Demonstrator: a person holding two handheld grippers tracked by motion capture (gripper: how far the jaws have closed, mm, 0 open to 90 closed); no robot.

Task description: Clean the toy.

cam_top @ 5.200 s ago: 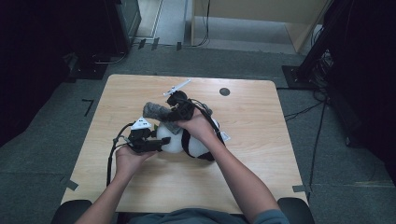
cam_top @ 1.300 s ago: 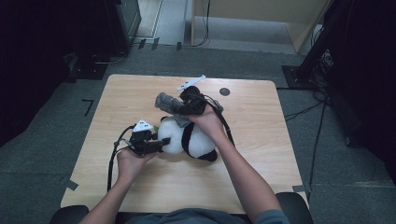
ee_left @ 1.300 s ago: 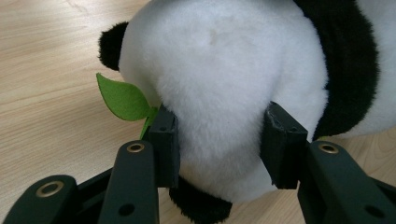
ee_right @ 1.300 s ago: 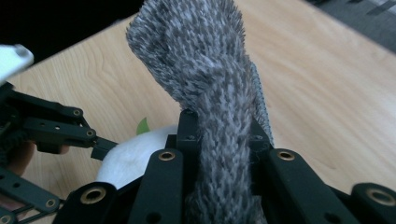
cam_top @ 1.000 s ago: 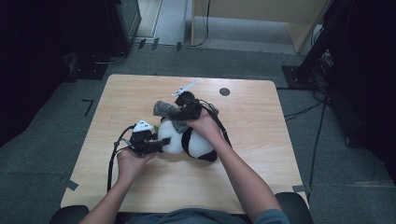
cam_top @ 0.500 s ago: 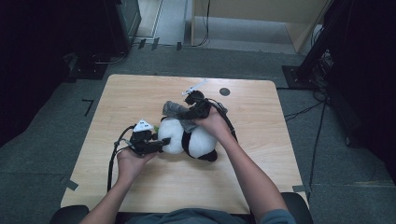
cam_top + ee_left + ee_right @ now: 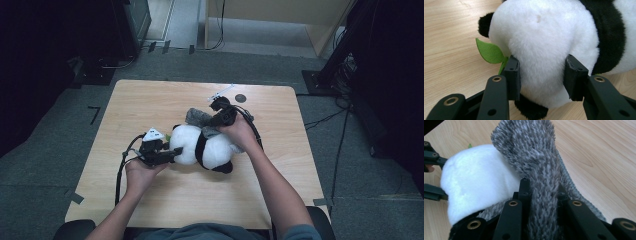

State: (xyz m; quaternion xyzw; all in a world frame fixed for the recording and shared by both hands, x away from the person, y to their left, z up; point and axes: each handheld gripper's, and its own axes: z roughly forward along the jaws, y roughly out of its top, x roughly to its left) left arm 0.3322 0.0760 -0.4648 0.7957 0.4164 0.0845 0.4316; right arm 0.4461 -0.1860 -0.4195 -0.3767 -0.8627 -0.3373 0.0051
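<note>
Wooden table (image 7: 150, 105) – plush panda (image 7: 202, 147) lying mid-table on its side. Left gripper (image 7: 541, 75) clamps the panda's white head; right gripper (image 7: 541, 188) pinches a grey knit scarf (image 7: 534, 157) draped against the panda – green leaf (image 7: 489, 52) beside left jaw.

Both forearms come in from the near edge, angled inward. The left hand (image 7: 137, 172) holds the black left tongs (image 7: 169, 155) low and level, jaws parted and pressed against a soft white plush panda head (image 7: 541, 47). The right hand (image 7: 239, 132) holds the black right tongs (image 7: 212, 121) farther out, jaws clamped on a grey knitted cloth (image 7: 541, 170).
</note>
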